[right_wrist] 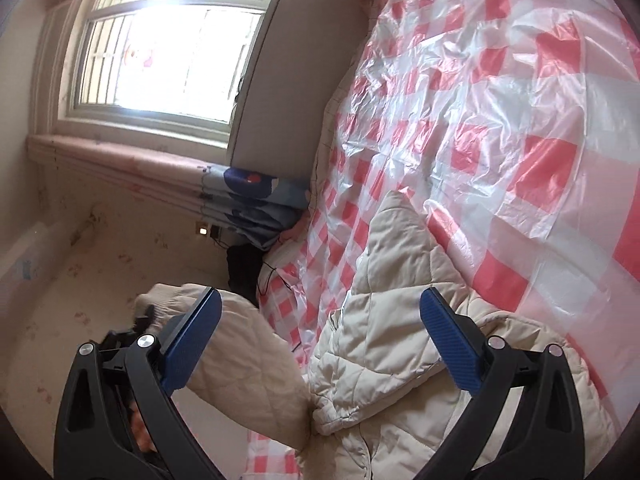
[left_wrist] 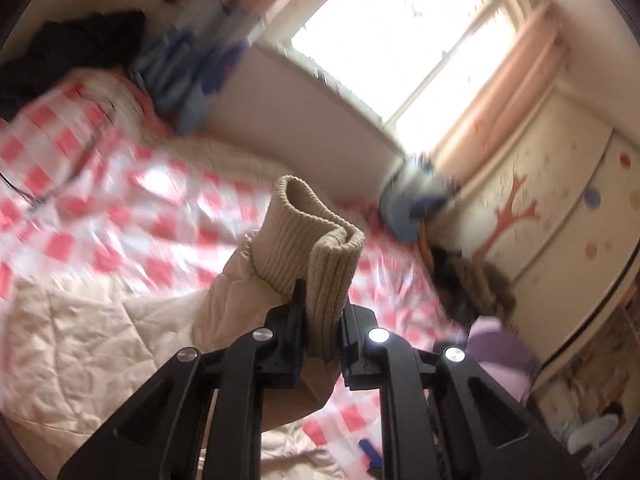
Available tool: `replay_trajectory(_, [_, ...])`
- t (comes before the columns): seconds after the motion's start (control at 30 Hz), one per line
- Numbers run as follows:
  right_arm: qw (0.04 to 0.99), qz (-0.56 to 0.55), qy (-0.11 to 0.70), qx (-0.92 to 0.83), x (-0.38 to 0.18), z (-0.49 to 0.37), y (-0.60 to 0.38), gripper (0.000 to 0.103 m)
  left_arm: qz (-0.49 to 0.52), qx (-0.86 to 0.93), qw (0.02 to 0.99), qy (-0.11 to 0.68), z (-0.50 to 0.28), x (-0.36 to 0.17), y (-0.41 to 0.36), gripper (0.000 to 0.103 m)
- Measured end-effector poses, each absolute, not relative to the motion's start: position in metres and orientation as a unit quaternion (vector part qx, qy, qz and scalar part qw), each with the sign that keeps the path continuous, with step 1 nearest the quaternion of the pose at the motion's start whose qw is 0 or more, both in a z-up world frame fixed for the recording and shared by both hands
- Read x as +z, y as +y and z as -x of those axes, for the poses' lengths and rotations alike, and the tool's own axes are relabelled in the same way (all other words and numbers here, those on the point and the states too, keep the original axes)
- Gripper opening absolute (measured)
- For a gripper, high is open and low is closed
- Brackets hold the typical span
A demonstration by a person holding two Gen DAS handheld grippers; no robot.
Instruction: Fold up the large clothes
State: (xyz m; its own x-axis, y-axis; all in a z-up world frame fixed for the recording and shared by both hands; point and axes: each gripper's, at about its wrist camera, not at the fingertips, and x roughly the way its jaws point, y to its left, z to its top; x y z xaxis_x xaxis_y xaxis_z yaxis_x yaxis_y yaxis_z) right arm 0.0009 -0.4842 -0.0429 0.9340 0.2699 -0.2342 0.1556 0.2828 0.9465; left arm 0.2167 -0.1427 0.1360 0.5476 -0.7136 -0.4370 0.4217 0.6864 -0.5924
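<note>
Already clamped: left gripper, jaws closed on the ribbed cuff of the beige padded jacket, cuff standing up and away from the fingers, sleeve trailing down and leftward toward the jacket body. Long axis of that sleeve runs from the pinch back to the quilted mass on the bed, so any carry across depends on pulling along that line rather than sideways. Heavy blur in the left wrist view; fine detail beyond the cuff hard to read.

Further right, jacket body lies crumpled on the pink checked plastic sheet, one quilted panel folded over itself, raised sleeve seen at lower left in the right wrist view.

Right gripper: jaws spread wide, holding nothing, blue pads hanging over the jacket body, nearer to the torso than the left gripper is. Probably the better-placed tool for pinning or grabbing the body while the sleeve crosses over.

Room for moving: broad stretch of checked sheet beyond the jacket, toward the headboard. Bed edge close on the window side, with folded blue bedding piled there; less margin in that direction. Slippery plastic underneath likely lets the jacket slide if dragged.
</note>
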Motion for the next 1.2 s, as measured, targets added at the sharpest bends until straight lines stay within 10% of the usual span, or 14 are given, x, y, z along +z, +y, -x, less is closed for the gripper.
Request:
replay_trajectory(0.4, [0.743,-0.636,0.201,0.061,-0.070,-0.007,-0.502,0.096,0.066,-0.347,0.790,0.501,-0.192,-0.050,-0.270,0.023])
replay_trajectory(0.6, [0.722,-0.640,0.241,0.106,-0.089,-0.039,-0.480,0.096,0.060,-0.364,0.773,0.516,-0.193,-0.036,-0.258,0.088])
replay_trajectory(0.97, [0.789,-0.546,0.274,0.070,-0.114,-0.081,-0.448,0.095,0.135,-0.275,0.816,0.490,-0.208,-0.004,-0.090,0.088])
replay_trajectory(1.1, [0.852,-0.427,0.300,0.041,-0.102,-0.094,-0.419,0.013,0.166,-0.200,0.824,0.503,-0.223,-0.020,-0.018,0.088])
replay_trajectory(1.2, [0.885,-0.376,0.273,0.036,-0.071,-0.088,-0.407,0.013,0.203,-0.174,0.826,0.497,-0.229,-0.020,0.022,0.088])
